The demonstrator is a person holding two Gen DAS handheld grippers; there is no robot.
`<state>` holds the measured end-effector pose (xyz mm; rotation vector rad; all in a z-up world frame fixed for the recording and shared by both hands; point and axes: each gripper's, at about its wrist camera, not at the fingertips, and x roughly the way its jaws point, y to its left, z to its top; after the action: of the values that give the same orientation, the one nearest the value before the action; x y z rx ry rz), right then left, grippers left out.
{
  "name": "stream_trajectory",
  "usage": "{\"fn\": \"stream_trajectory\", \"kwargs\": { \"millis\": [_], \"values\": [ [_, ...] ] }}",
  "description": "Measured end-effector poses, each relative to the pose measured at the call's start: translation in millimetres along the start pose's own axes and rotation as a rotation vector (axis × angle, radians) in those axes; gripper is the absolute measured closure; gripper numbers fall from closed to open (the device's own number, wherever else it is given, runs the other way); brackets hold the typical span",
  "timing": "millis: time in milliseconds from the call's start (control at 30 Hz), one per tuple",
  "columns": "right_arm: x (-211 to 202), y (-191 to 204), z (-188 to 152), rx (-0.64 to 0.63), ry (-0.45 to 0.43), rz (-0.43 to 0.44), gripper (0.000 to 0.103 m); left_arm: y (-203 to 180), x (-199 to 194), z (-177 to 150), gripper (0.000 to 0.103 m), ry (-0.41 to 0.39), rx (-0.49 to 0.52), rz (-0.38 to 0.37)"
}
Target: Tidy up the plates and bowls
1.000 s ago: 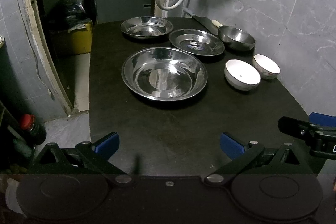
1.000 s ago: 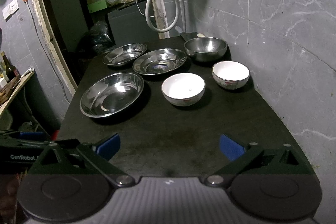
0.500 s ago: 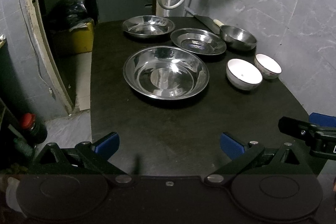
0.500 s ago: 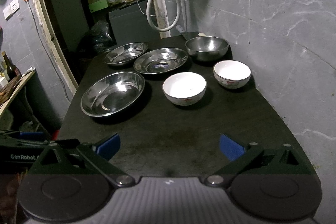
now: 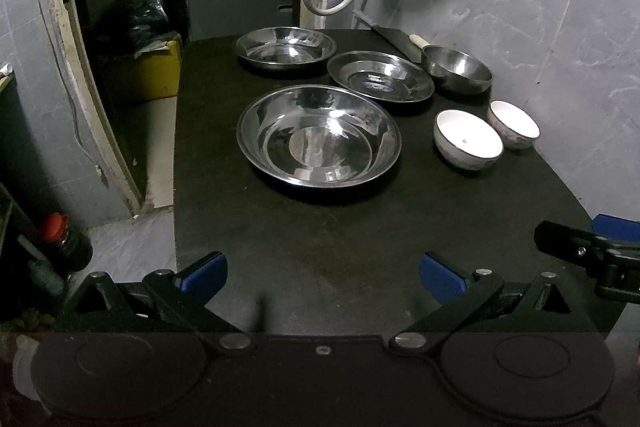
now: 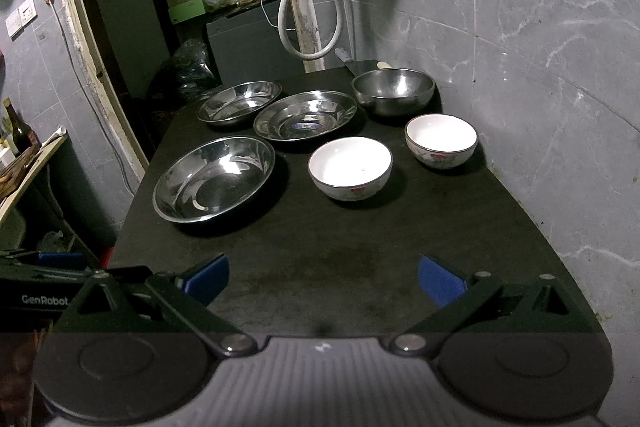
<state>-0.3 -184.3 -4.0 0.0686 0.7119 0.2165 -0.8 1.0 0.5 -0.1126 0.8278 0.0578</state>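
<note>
Steel plates and bowls sit spread across the far half of the dark counter (image 5: 320, 267), unstacked, so you are at the very start: both your left gripper (image 5: 322, 273) and right gripper (image 6: 324, 277) hang empty with fingers wide apart. Judging by the layout, reach first for the small white bowl (image 6: 441, 140) and nest it in the larger white bowl (image 6: 350, 167).

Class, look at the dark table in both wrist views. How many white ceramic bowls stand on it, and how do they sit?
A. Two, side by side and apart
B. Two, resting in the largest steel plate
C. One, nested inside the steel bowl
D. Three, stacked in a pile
A: the nearer white bowl and the farther white bowl each stand directly on the table, with a gap between them.
</note>
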Motion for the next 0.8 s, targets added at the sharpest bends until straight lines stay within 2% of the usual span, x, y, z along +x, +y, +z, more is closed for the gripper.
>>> {"fn": "stream_trajectory", "kwargs": {
  "millis": [800],
  "values": [
    [6.5, -0.2, -3.3, -0.002, 0.008, 0.014, 0.000, -4.8, 3.4, -1.7, 0.001, 0.013, -0.003, 0.012]
  ]
}}
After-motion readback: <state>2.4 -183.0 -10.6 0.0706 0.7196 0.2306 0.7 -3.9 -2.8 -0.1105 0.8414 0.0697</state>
